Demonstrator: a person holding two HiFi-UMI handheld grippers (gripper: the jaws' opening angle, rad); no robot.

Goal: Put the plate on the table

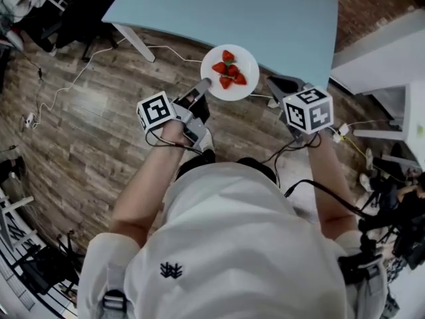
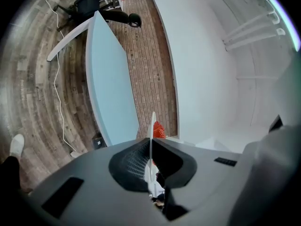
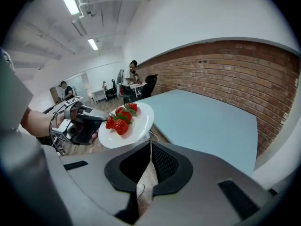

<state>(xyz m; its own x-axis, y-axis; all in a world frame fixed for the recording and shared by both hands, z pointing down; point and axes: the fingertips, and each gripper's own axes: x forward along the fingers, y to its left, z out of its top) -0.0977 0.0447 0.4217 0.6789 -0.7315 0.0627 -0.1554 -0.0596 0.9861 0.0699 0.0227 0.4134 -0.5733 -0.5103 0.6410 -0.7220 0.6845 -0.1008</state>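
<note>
A white plate (image 1: 247,64) carrying several strawberries (image 1: 228,70) hangs in the air just off the near edge of the light-blue table (image 1: 232,15), over the wooden floor. My left gripper (image 1: 203,85) is shut on the plate's left rim. In the left gripper view the plate (image 2: 151,131) shows edge-on between the jaws of the left gripper (image 2: 150,147), with one strawberry (image 2: 158,130) beyond. My right gripper (image 1: 281,85) is beside the plate's right side, shut and holding nothing. In the right gripper view the plate (image 3: 141,121) and left gripper (image 3: 84,124) lie ahead of the right gripper (image 3: 150,144).
A white cable (image 1: 73,78) trails over the wooden floor left of the table. A white table leg (image 1: 133,42) slants down at the table's left. White furniture (image 1: 392,78) stands at the right. A brick wall (image 3: 235,74) runs behind the table.
</note>
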